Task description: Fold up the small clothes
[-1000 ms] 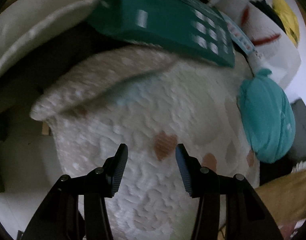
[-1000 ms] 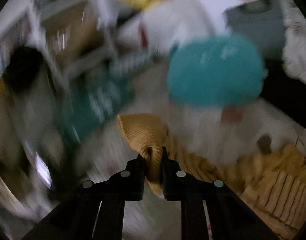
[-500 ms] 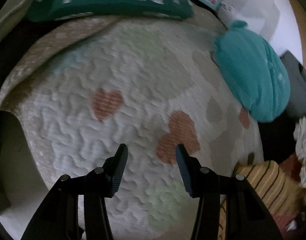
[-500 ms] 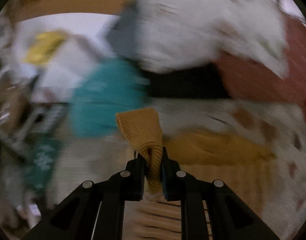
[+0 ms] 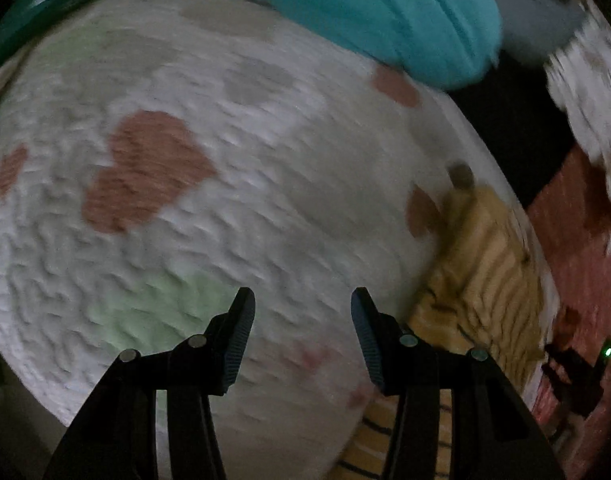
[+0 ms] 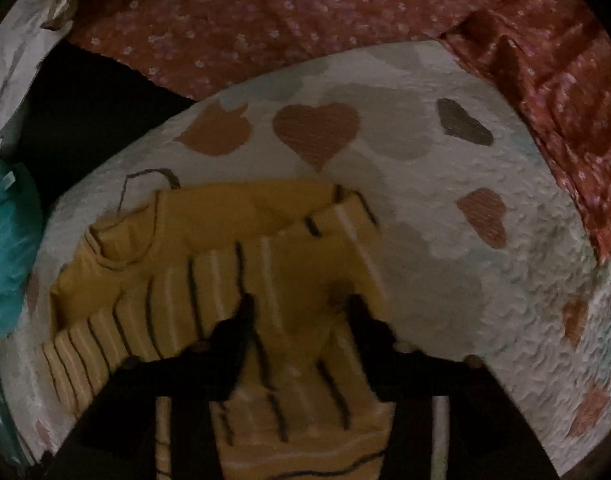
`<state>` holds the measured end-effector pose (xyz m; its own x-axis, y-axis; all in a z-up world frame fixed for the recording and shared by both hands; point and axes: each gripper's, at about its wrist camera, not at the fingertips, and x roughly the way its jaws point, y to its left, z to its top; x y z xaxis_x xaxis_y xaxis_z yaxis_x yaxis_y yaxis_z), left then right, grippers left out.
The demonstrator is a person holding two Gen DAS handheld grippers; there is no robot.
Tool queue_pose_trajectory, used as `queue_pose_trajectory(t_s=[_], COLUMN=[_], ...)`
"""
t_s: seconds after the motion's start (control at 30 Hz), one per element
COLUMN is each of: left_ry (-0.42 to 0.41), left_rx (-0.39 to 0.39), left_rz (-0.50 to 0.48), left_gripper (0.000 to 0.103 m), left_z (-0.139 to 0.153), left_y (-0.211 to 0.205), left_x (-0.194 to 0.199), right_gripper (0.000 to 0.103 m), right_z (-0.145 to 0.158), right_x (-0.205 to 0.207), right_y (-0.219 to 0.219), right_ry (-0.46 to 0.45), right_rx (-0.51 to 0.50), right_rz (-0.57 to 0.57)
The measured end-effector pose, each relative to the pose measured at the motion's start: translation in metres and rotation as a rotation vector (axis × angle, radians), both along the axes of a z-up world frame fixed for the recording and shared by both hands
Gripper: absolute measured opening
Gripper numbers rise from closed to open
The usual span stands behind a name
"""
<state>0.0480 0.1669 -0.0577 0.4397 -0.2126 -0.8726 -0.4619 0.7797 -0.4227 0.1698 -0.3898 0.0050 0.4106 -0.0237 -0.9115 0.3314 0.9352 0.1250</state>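
My right claw (image 6: 299, 312) hanging wide over the mustard-yellow striped knit garment (image 6: 233, 264), lying on the white heart-patterned quilt (image 6: 465, 248), my left claw (image 5: 303, 320) gaping wide, empty, garment just to its right.

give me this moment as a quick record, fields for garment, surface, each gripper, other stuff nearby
garment: yellow striped knit, lying partly folded on the blanket
surface: white blanket with heart patches
left gripper: open, over bare blanket, knit to its right
right gripper: open, over the knit
nearby: teal bundle, red floral cloth
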Motion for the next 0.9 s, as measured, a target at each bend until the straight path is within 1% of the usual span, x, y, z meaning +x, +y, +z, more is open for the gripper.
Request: queue_pose_trajectory(t_s=[0.07,0.1,0.17,0.23,0.27,0.3,0.4,0.43,0.47,0.53,0.57,0.6,0.67,0.77,0.83,0.9], left_ry=[0.002,0.006,0.020,0.040,0.044,0.036,0.008,0.003,0.002,-0.003,-0.005,0.000,0.028,0.037,0.055,0.071], left_rx=[-0.014,-0.030,-0.073,-0.136,-0.149,-0.133,-0.035,-0.009,0.007,0.046,0.052,0.043,-0.006,0.003,-0.008,0.009], left_rz=[-0.057,-0.090,-0.143,-0.190,-0.201,-0.212,-0.278,-0.301,-0.311,-0.320,-0.325,-0.330,-0.331,-0.335,-0.334,-0.331], left_gripper=[0.049,0.049,0.049,0.050,0.051,0.052,0.056,0.059,0.060,0.062,0.062,0.063,0.063,0.065,0.067,0.067], left_z=[-0.004,-0.007,-0.014,-0.024,-0.026,-0.026,-0.018,-0.018,-0.018,-0.018,-0.019,-0.020,-0.028,-0.032,-0.037,-0.038], left_y=[-0.019,-0.030,-0.046,-0.063,-0.069,-0.077,-0.100,-0.107,-0.111,-0.121,-0.125,-0.127,-0.129,-0.135,-0.140,-0.143], left_x=[0.000,0.000,-0.006,-0.018,-0.024,-0.032,-0.053,-0.062,-0.070,-0.090,-0.100,-0.107,-0.122,-0.142,-0.152,-0.159], right_gripper=[0.058,0.058,0.060,0.065,0.065,0.065,0.065,0.065,0.065,0.065,0.065,0.066,0.067,0.068,0.068,0.069], right_z=[0.001,0.002,0.001,-0.009,-0.014,-0.021,-0.044,-0.049,-0.055,-0.064,-0.066,-0.067,-0.070,-0.076,-0.078,-0.079], right_x=[-0.020,-0.036,-0.064,-0.099,-0.112,-0.128,-0.182,-0.193,-0.206,-0.231,-0.239,-0.248,-0.260,-0.278,-0.289,-0.297], right_y=[-0.005,-0.008,-0.012,-0.018,-0.019,-0.020,-0.018,-0.016,-0.014,-0.011,-0.010,-0.007,-0.004,0.000,0.006,0.011], right_ry=[0.002,0.006,0.010,0.024,0.033,0.046,0.087,0.099,0.111,0.105,0.102,0.102,0.103,0.103,0.099,0.084], right_rx=[-0.008,0.007,0.051,0.107,0.129,0.151,0.223,0.241,0.266,0.322,0.336,0.356,0.386,0.416,0.411,0.393], right_rz=[0.039,0.063,0.085,0.096,0.101,0.105,0.116,0.120,0.124,0.126,0.131,0.141,0.153,0.170,0.190,0.197])
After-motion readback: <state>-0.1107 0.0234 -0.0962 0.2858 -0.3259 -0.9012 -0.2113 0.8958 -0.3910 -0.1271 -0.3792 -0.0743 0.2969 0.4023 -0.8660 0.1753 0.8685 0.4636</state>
